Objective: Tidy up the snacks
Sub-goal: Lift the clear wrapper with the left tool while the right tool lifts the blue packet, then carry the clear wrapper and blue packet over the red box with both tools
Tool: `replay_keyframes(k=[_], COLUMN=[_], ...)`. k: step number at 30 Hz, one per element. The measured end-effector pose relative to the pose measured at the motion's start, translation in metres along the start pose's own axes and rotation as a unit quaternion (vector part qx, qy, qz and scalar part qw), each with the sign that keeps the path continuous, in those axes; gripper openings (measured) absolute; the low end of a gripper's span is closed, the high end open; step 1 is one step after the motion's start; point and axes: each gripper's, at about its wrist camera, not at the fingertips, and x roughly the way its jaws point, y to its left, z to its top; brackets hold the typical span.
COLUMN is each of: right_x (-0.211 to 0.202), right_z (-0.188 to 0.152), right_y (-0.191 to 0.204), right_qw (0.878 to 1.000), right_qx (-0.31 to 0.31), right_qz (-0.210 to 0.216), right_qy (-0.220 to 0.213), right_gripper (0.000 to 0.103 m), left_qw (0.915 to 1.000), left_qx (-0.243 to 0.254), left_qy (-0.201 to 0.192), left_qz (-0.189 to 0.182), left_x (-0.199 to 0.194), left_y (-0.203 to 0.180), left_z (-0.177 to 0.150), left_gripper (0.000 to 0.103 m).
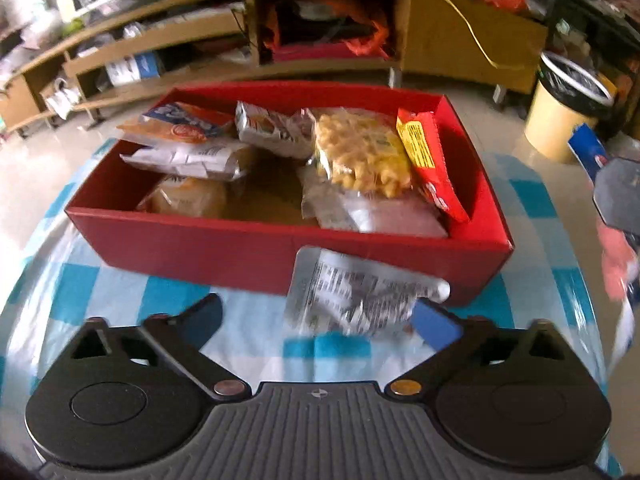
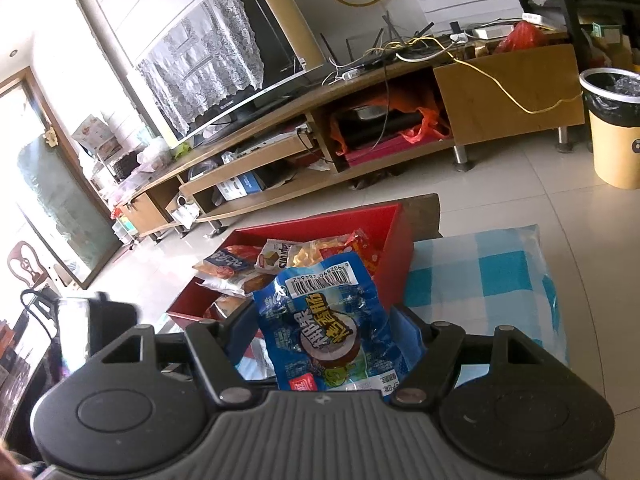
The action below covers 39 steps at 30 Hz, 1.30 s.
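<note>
Spread to their widest, the jaws of the left gripper (image 1: pixel 320 320) tilt steeply down over the blue-and-white checked cloth (image 1: pixel 120 292) on the table. Between them, nearer the right blue pad, a silver printed packet (image 1: pixel 352 296) shows blurred, and neither pad presses on it. Just beyond the jaws sits the red box (image 1: pixel 240 240), its near wall straight ahead, with a bag of yellow puffs (image 1: pixel 360 156), a red packet (image 1: pixel 428 160) and other wrapped snacks inside.

The right gripper (image 2: pixel 324 328) points down at a shallower slant, its jaws clamped on a blue snack packet (image 2: pixel 332 320) whose barcode end rises past the tips. Ahead of these jaws and slightly left lies the same red box, and farther off stand a wooden TV stand (image 2: pixel 500 92) and a yellow bin (image 2: pixel 616 140).
</note>
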Motion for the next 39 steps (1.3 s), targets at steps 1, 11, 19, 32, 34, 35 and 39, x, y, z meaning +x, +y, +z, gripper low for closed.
replay_keyframes(k=[1,11,19,32,34,35,39], right_x=[0.0,0.001,0.008,0.01,0.008,0.007,0.006], right_z=[0.0,-0.002,-0.005,-0.005,-0.005,-0.005,-0.006], right_y=[0.0,0.001,0.004,0.003,0.003,0.004,0.006], right_qw=[1.0,1.0,1.0,1.0,1.0,1.0,1.0], right_qx=[0.001,0.003,-0.001,-0.001,-0.001,-0.001,-0.004], right_qz=[0.0,0.008,0.008,0.008,0.008,0.009,0.013], right_qy=[0.0,0.006,0.018,0.022,0.019,0.017,0.015], right_gripper=[0.068,0.068,0.068,0.068,0.068,0.068,0.068], left_qw=[0.9999,0.998,0.999,0.9993,0.999,0.9987,0.9985], left_qx=[0.002,0.009,-0.032,-0.013,-0.017,-0.02,-0.022], left_qy=[-0.008,-0.024,0.029,0.034,0.042,0.045,0.046], left_qz=[0.009,0.057,0.013,-0.007,-0.008,-0.013,-0.02], left_x=[0.002,0.009,0.019,0.008,0.005,0.004,-0.01], left_y=[-0.005,-0.005,0.004,0.005,0.011,0.015,0.026], left_z=[-0.001,-0.02,-0.024,-0.015,-0.015,-0.016,-0.018], left_gripper=[0.103,0.103,0.101,0.073,0.073,0.073,0.073])
